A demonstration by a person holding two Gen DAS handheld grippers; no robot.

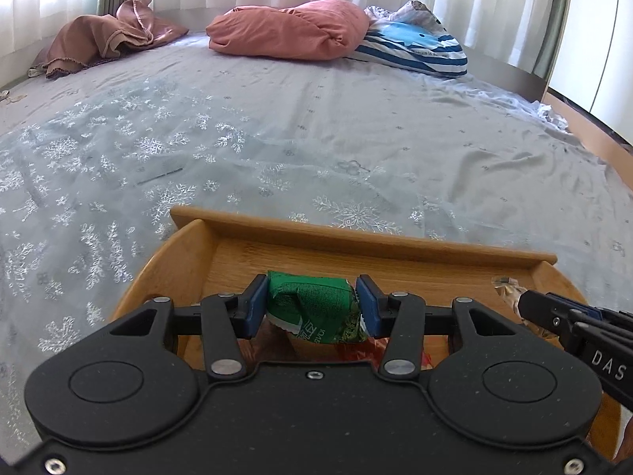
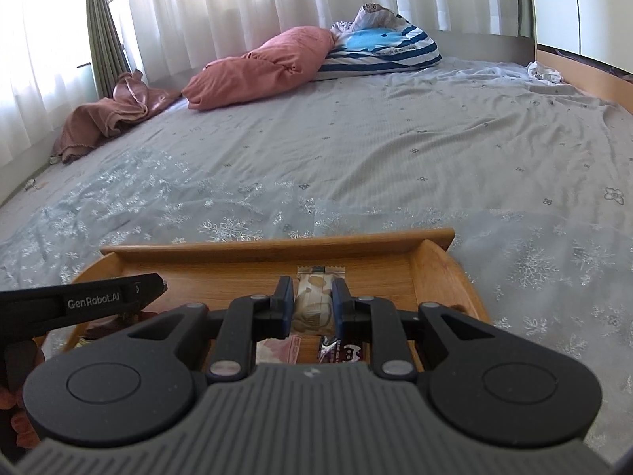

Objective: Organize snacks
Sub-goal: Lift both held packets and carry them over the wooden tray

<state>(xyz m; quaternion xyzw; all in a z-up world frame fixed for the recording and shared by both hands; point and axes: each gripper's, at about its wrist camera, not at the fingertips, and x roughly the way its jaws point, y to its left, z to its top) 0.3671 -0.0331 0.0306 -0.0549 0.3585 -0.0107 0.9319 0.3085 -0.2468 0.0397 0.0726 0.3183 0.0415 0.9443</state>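
A wooden tray [image 1: 356,237] lies on the bed; it also shows in the right wrist view [image 2: 277,244]. My left gripper [image 1: 312,301] is shut on a green snack packet [image 1: 316,308] and holds it over the tray. A red wrapper [image 1: 356,350] lies under it. My right gripper [image 2: 313,297] is shut on a beige snack bar [image 2: 316,297] over the tray's right part. A pink-and-white packet [image 2: 277,350] and a dark purple packet [image 2: 340,350] lie on the tray below it. The right gripper also shows at the right in the left wrist view [image 1: 526,301].
The tray sits on a grey bedsheet [image 1: 316,138] with a snowflake-patterned cover. A pink pillow [image 1: 292,27], a blue striped pillow [image 1: 415,43] and a brown blanket [image 1: 103,35] lie at the far side by white curtains. The bed's wooden edge [image 1: 593,134] runs on the right.
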